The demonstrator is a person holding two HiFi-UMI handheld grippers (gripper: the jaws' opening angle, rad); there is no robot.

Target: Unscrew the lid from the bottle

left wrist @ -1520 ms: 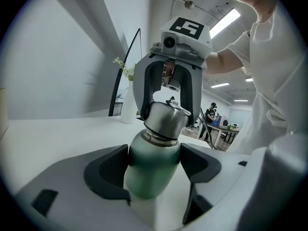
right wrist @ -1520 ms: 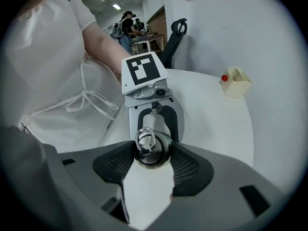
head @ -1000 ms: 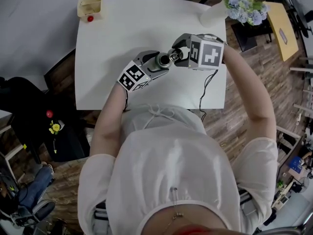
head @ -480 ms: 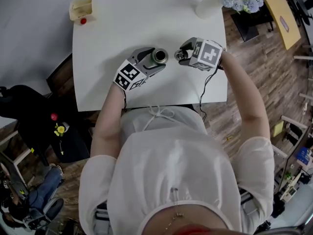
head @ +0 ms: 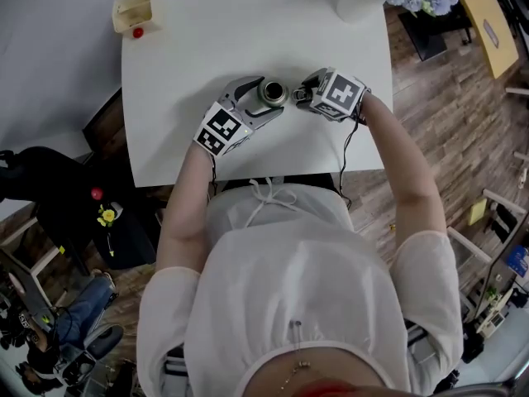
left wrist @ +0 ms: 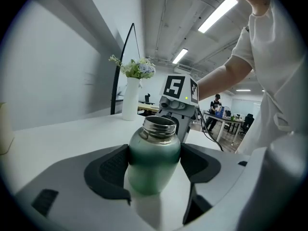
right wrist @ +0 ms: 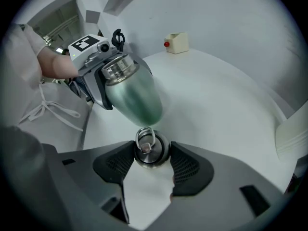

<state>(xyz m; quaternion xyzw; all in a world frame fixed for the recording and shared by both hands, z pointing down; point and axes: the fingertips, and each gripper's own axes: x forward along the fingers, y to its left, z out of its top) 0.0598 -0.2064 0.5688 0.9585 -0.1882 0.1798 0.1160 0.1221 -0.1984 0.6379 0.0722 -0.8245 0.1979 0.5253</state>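
Right gripper (right wrist: 151,163) fingers (right wrist: 114,165) are clenched on the steel lid (right wrist: 152,150), one pad on each side, wire loop facing the camera. The lid is already off and sits just beside the bottle, not on it. Left gripper (left wrist: 154,166) fingers (left wrist: 108,170) are clamped on the green bottle (left wrist: 154,162) at mid-body. The bottle is upright and looks to be standing on the desk (head: 190,48), near the front edge.

Step, as judged: unscrewing is done, lid disposal is pending. The next move calls for setting the lid flat on bare desk, clear of the bottle, then releasing the right fingers while the left keeps the bottle steady.

View differences:
- Left gripper view shows the bare threaded neck, so the lid is confirmed off, and the vase (left wrist: 130,102) of flowers behind. It shows no lid.
- Right gripper view shows the grip on the lid, but not whether the lid touches the desk.
- Head view gives the layout — open mouth from above, small box (head: 134,11) at the far corner. The lid is mostly hidden under the right gripper.
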